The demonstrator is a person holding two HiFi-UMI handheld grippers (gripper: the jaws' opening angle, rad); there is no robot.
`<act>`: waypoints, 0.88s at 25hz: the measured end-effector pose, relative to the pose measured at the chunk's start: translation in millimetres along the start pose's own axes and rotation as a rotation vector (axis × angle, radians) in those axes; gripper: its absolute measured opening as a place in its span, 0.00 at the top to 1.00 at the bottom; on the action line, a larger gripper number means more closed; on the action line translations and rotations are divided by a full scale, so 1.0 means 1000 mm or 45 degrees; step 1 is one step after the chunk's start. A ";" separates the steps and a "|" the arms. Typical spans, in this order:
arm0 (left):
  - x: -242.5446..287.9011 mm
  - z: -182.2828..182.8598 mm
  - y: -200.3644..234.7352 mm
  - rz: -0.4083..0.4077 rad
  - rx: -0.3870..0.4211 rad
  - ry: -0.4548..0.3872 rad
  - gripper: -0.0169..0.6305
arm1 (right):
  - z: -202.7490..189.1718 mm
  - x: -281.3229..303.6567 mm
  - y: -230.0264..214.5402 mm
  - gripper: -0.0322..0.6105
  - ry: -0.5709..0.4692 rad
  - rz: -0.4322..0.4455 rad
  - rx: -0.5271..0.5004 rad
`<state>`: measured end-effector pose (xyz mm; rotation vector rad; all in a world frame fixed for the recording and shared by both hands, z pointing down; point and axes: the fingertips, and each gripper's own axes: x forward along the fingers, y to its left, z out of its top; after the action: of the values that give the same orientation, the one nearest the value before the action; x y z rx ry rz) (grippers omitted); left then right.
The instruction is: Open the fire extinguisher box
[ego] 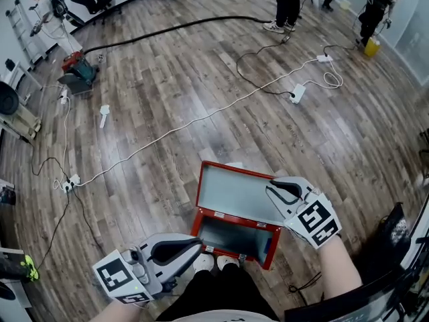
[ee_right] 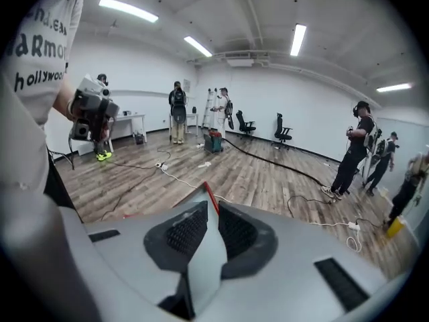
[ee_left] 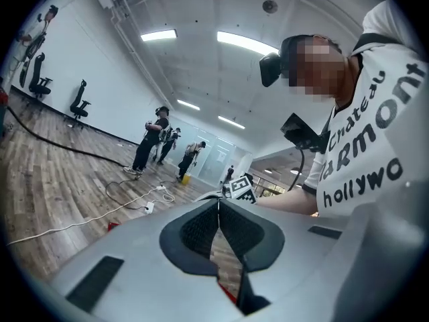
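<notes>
- Left gripper (ego: 199, 241) sits lowest and closest in the head view, its tip against the left front corner of the box. In the left gripper view its pads meet at the tips. A narrow gap behind them shows floor and a sliver of red, and I cannot tell whether any of the box is pinched there.
- Wooden floor (ego: 167, 99) fills nearly the whole head view.
- Red fire extinguisher box (ego: 234, 219) stands on the floor just ahead of the person's white shoes (ego: 216, 262). Its body is open at the top and the inside is dark.
- Lid (ego: 234, 193) is raised and tilts away from the person, its grey inner face showing, with a red rim along the far edge.
- Right gripper (ego: 271, 186) is clenched on the lid's right edge. In the right gripper view the grey panel runs between the two pads, which sit narrowly apart and press on its two faces. The red rim shows just past the tips.
- Black hose (ego: 174, 27) curves across the far floor.
- White cable (ego: 201, 118) crosses the middle of the floor, well apart from the box, towards a power strip (ego: 297, 93).
</notes>
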<state>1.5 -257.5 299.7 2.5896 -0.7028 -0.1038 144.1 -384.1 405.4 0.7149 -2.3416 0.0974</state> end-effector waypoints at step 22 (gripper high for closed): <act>-0.034 0.077 -0.037 -0.055 0.232 0.043 0.96 | 0.116 -0.152 0.102 0.94 -0.232 -0.157 0.168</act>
<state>-25.7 -243.6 212.5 2.7737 -0.6720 -0.0096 117.2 -255.9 232.7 0.9674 -2.4734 0.1379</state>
